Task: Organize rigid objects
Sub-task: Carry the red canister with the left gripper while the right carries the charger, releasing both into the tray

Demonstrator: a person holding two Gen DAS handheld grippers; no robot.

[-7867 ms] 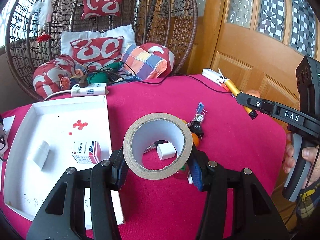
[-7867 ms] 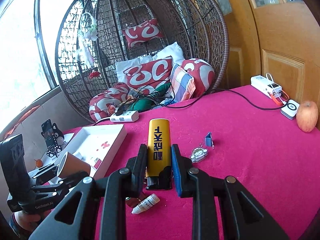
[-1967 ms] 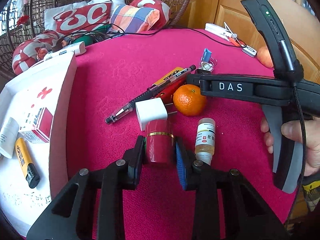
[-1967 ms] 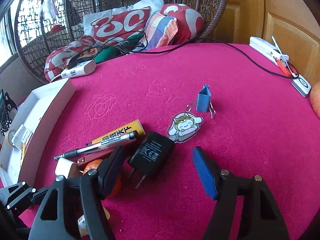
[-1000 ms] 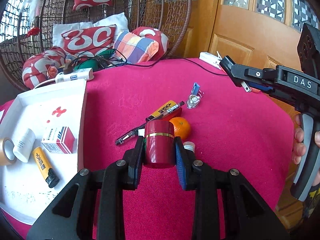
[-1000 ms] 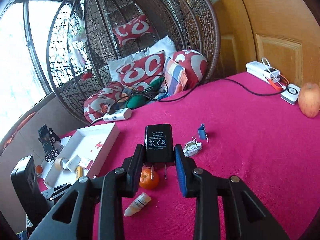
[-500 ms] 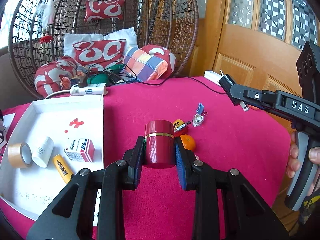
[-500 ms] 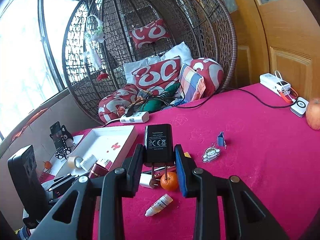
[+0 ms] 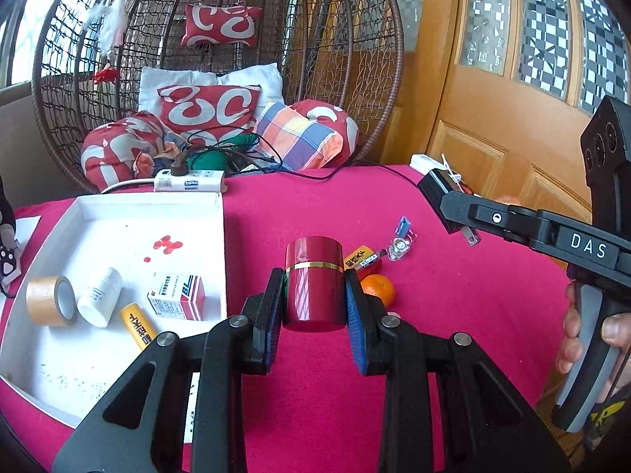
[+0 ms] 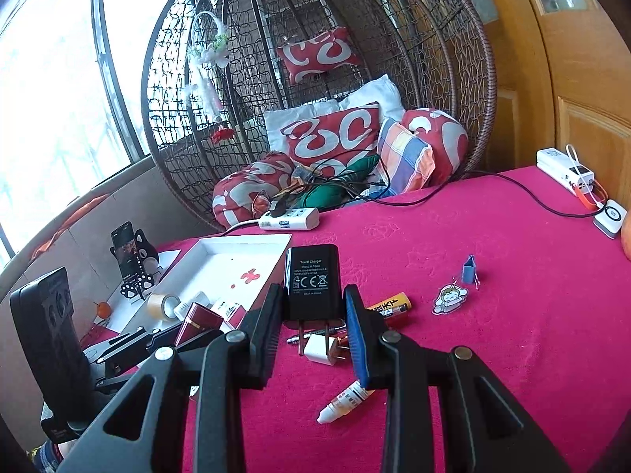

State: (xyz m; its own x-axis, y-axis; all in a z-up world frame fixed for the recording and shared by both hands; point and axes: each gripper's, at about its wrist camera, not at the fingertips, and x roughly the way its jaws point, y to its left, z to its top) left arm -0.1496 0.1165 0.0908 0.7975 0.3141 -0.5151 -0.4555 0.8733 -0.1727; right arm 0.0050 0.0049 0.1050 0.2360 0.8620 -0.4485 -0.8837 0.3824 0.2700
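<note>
My left gripper (image 9: 314, 307) is shut on a dark red cylindrical tin (image 9: 314, 283) with a gold band, held above the pink tablecloth. My right gripper (image 10: 314, 315) is shut on a black plug charger (image 10: 313, 282), prongs pointing down; the same charger (image 9: 437, 191) shows at the right of the left wrist view. The white tray (image 9: 98, 213) lies at the left, holding a tape roll (image 9: 51, 305), a white bottle (image 9: 99, 301), a red-and-white box (image 9: 176, 295) and a yellow lighter (image 9: 138, 325).
On the cloth lie an orange (image 9: 378, 289), a white plug (image 10: 323, 349), a small dropper bottle (image 10: 345, 398), a yellow lighter with a pen (image 10: 390, 303), a blue binder clip (image 10: 468, 270) and a cartoon keychain (image 10: 448, 298). A power strip (image 9: 189, 185) and wicker chair stand behind.
Both grippers have lifted and drawn back with their loads; the table objects look smaller and farther, and more of the tray shows at the left.
</note>
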